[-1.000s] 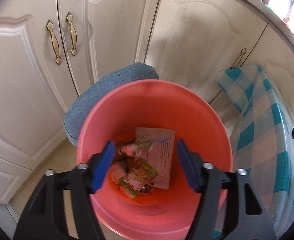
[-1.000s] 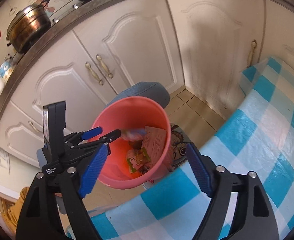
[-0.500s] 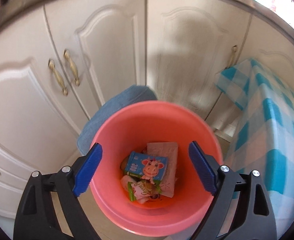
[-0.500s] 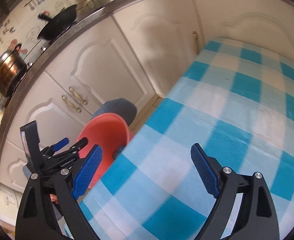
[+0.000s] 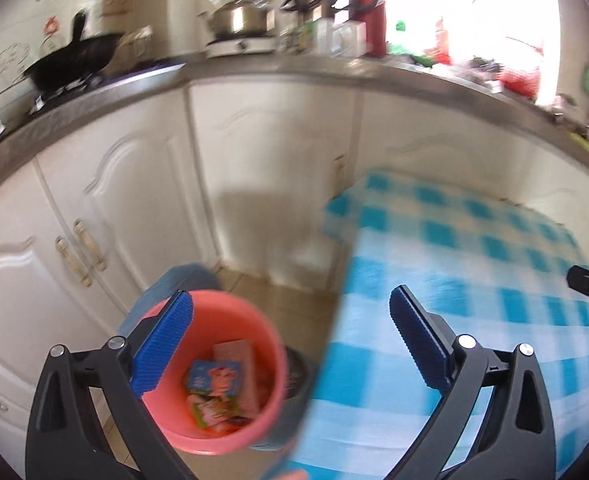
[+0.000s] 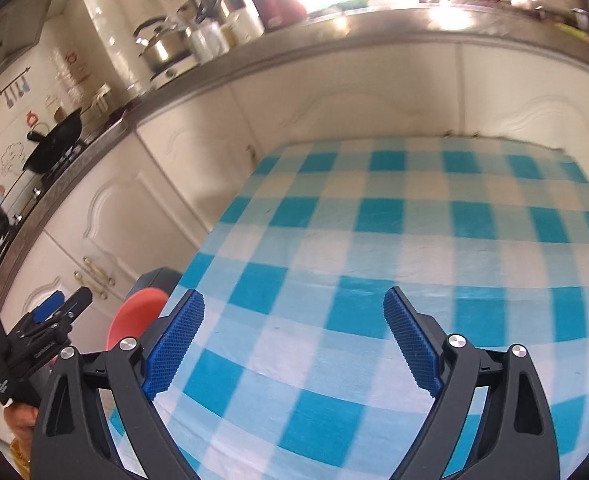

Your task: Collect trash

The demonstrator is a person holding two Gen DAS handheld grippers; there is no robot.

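A salmon-pink bucket (image 5: pixel 266 344) stands on the floor beside the table, with a blue cartoon carton (image 5: pixel 214 376) and other wrappers lying inside. My left gripper (image 5: pixel 290 300) hangs above it and to its right; its jaws are opening and nothing is between them. In the right wrist view it (image 6: pixel 64 304) shows at the far left, next to a sliver of the bucket (image 6: pixel 134 316). My right gripper (image 6: pixel 294 298) is over the blue-and-white checked tablecloth (image 6: pixel 414 240), its jaws opening and empty. No trash shows on the cloth.
White cabinet doors (image 5: pixel 134 208) with brass handles run behind the bucket. The counter (image 5: pixel 254 72) carries a kettle (image 5: pixel 238 16), a black wok (image 5: pixel 74 64) and flasks. A blue-grey padded stool (image 5: pixel 182 280) stands behind the bucket. A hand (image 6: pixel 18 416) holds the left gripper.
The blue carton dropped out of the left jaws into the bucket. Both grippers rose and swung from the bucket toward the table, and the left jaws widened.
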